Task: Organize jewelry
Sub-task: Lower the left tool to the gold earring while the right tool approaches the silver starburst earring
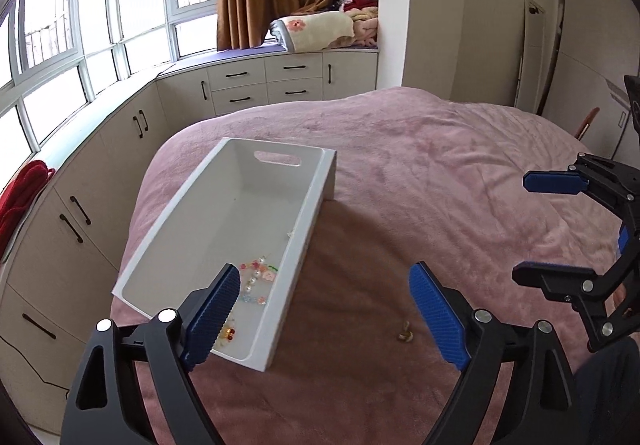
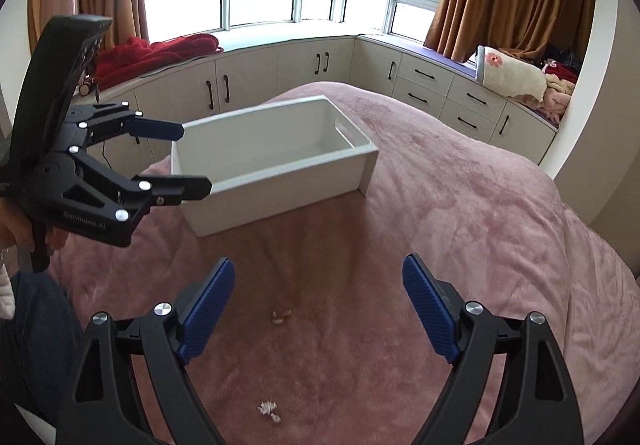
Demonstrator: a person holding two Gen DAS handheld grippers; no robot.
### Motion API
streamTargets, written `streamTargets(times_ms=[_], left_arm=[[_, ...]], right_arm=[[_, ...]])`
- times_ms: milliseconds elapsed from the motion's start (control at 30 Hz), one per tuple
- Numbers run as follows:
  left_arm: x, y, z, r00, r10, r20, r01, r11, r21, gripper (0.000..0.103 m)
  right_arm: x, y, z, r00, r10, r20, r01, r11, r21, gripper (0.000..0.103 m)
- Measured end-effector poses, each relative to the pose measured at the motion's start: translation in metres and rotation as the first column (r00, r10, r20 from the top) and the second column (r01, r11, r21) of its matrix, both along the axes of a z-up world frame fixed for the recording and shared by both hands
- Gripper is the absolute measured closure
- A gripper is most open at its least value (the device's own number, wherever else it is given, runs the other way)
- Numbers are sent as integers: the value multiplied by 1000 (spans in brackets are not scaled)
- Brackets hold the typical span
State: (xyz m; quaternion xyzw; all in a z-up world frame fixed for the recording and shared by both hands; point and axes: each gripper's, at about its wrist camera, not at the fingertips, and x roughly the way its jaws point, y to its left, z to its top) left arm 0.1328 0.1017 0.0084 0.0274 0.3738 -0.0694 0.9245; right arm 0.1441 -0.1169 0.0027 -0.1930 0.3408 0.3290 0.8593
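A white rectangular bin (image 1: 172, 229) lies on the pink bed cover, with several colourful bead pieces (image 1: 256, 277) inside its near end. It also shows in the right wrist view (image 2: 272, 173). A small gold piece (image 1: 405, 333) lies on the cover beside the bin, and shows in the right wrist view (image 2: 280, 316). A small white beaded piece (image 2: 269, 409) lies nearer. My left gripper (image 1: 324, 309) is open and empty, over the bin's near corner. My right gripper (image 2: 316, 305) is open and empty, above the gold piece.
The pink bed cover (image 1: 440, 165) fills the middle. Beige cabinets (image 1: 248, 85) run under the bay windows. Folded blankets (image 1: 320, 29) and a red garment (image 2: 152, 53) lie on the sill. Each gripper shows in the other's view: the right one (image 1: 548, 225), the left one (image 2: 180, 157).
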Motion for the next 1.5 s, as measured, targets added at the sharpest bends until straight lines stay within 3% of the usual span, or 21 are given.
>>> streamTargets(times_ms=[333,667,733,800,933,1167,1367,1500], left_arm=[[8,-54,-52,992,-60,-107,67,996,58,11],[20,-84,-114,969,-124,-216,136,990,37,11],[22,-88,-121,962,-141,-232,152,988,29,11],[24,-92,-128,956,-159,-246,169,985,22,11],[29,-96,-140,946,-167,-278,179,984,20,12],[31,-92,-158,939,-152,-308,163,987,10,26],[32,-84,-168,939,-125,-321,133,991,5,45],[31,-81,-167,941,-122,-315,124,992,-13,48]], right_arm=[[-35,-39,-72,990,-2,-142,-4,999,-43,18],[-49,-43,-108,979,80,-185,-90,995,-47,21],[-50,-41,-115,974,109,-198,-120,992,-42,25],[-50,-39,-122,967,132,-216,-144,989,-42,35],[-49,-35,-136,956,153,-249,-174,983,-64,42],[-51,-28,-159,934,181,-308,-222,969,-105,52],[-57,-19,-175,921,195,-337,-257,955,-150,61],[-58,-16,-184,918,191,-347,-259,952,-164,61]])
